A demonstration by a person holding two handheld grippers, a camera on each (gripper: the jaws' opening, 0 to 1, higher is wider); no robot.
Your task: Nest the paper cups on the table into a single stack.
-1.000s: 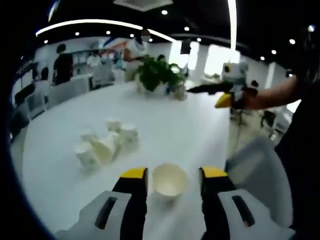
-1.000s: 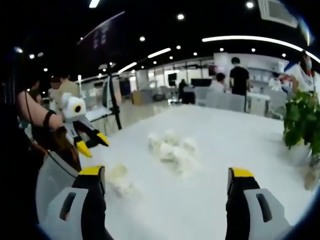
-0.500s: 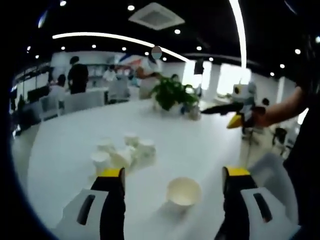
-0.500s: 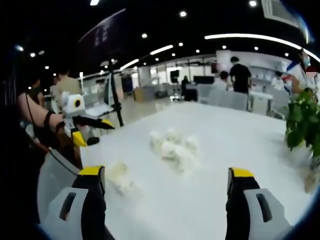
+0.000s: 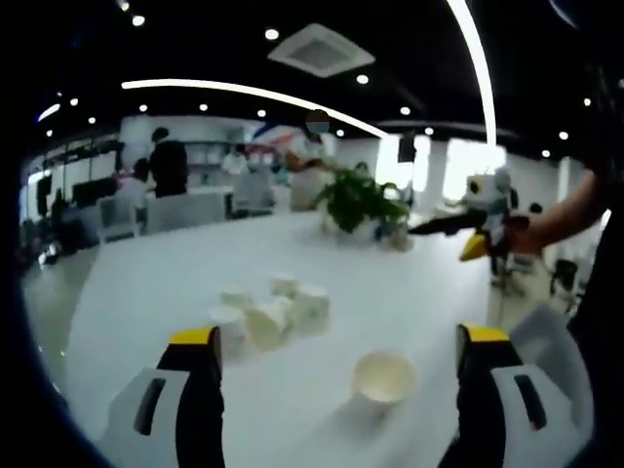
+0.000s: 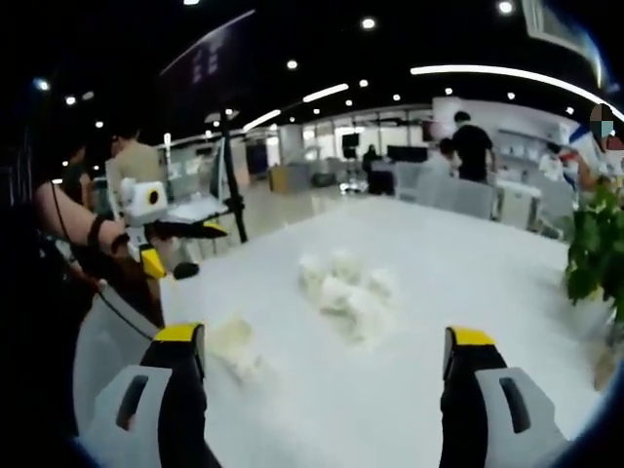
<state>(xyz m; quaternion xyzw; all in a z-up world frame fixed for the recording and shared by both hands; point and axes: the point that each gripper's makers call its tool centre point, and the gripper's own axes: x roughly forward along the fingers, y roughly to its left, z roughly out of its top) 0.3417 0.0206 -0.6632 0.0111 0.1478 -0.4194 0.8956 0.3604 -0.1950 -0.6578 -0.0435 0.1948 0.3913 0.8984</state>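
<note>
Both tongs are wide open and hold nothing. In the left gripper view, the left gripper has its two yellow-tipped jaws far apart at the bottom, at about 7 and 5 o'clock. A single paper cup stands upright on the white table between those jaws, closer to the 5 o'clock one, and touches neither. A bunch of paper cups sits farther off, up toward 11 o'clock from the single cup. Some stand up and one looks tipped on its side. A green plant is at the far end of the table, near 12 o'clock.

In the right gripper view, the right gripper also has its jaws far apart, over bare table. The bunch of cups is blurry here, just above the middle. The single cup lies at 8 o'clock, just beside the left-hand jaw. The left gripper shows at 9 o'clock, held in a person's hand.
</note>
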